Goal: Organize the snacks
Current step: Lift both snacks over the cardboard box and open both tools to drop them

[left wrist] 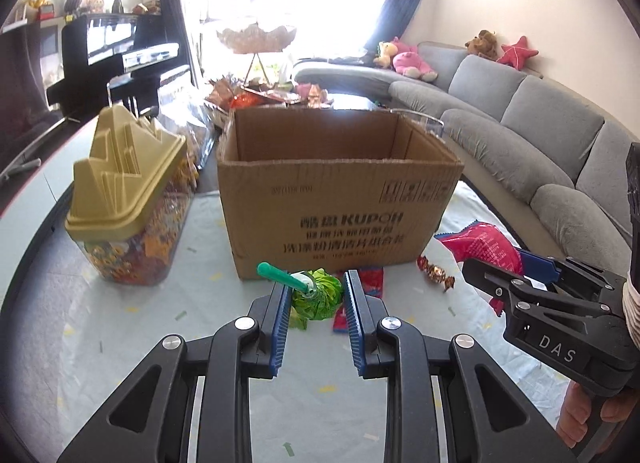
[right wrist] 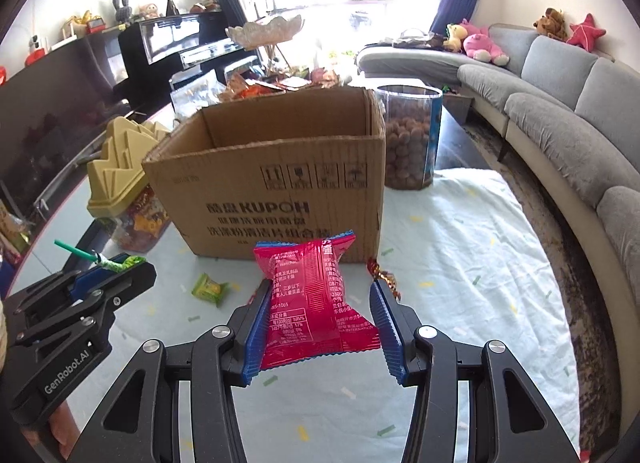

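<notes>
An open brown cardboard box (left wrist: 340, 199) stands on the table ahead; it also shows in the right wrist view (right wrist: 272, 183). My left gripper (left wrist: 316, 295) is shut on a green-wrapped lollipop (left wrist: 316, 295) with a green stick, held above the table in front of the box; the lollipop also shows in the right wrist view (right wrist: 116, 263). My right gripper (right wrist: 318, 299) is shut on a red snack packet (right wrist: 316, 303), held above the table before the box; the packet shows in the left wrist view (left wrist: 484, 247).
A clear snack jar with a tan castle-shaped lid (left wrist: 128, 199) stands left of the box. A tall clear tub of brown snacks (right wrist: 410, 139) stands right of it. A green candy (right wrist: 210, 289), a red-gold candy (left wrist: 436, 275) and a flat red-blue packet (left wrist: 370, 283) lie on the tablecloth. A grey sofa (right wrist: 560, 111) runs along the right.
</notes>
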Available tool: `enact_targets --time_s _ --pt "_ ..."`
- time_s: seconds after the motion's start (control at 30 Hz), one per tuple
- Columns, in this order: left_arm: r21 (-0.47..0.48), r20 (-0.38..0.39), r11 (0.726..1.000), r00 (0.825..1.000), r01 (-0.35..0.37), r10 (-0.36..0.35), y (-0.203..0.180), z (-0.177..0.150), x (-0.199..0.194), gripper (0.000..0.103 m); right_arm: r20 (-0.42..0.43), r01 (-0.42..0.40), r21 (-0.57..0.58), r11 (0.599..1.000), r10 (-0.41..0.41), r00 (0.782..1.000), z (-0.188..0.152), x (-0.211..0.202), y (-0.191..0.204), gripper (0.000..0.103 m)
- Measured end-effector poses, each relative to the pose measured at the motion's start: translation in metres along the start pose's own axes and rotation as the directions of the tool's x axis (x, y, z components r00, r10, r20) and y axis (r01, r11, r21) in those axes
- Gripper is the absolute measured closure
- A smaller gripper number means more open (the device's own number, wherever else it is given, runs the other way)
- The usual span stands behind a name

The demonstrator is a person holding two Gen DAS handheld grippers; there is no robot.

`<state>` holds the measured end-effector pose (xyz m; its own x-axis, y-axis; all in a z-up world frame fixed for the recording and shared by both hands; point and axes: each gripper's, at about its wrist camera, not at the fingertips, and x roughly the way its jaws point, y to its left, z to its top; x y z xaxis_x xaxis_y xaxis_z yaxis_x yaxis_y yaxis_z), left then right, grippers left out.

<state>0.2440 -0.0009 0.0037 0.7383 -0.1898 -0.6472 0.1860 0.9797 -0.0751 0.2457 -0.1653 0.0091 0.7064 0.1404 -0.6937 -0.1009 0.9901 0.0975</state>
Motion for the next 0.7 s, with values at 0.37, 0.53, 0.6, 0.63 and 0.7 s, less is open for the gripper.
enact_targets --time_s 0.37,0.53,0.6,0.63,0.7 --pt "0.047 0.073 0.998 0.997 -0.038 0.034 0.000 0.039 -0.010 0.076 0.093 -0.003 -0.032 0.999 0.006 0.996 0.033 -0.020 0.006 0.054" --pt "0.069 0.093 0.997 0.995 -0.038 0.032 -0.001 0.060 -0.009 0.076 0.119 -0.007 -0.042 0.999 0.012 0.993 0.052 -0.022 0.006 0.054" --pt "0.079 0.095 0.996 0.995 -0.038 0.030 -0.001 0.069 -0.006 0.076 0.131 -0.004 -0.046 0.999 0.010 0.991 0.060 -0.023 0.006 0.054" --pt "0.076 0.096 0.996 0.995 -0.040 0.032 0.001 0.075 -0.004 0.076 0.136 -0.004 -0.049 0.999 0.010 0.991 0.065 -0.023 0.006 0.054" --pt "0.072 0.093 0.997 0.995 -0.038 0.032 0.001 0.082 0.000 0.076 0.143 -0.003 -0.057 0.998 0.011 0.990 0.074 -0.021 0.006 0.054"
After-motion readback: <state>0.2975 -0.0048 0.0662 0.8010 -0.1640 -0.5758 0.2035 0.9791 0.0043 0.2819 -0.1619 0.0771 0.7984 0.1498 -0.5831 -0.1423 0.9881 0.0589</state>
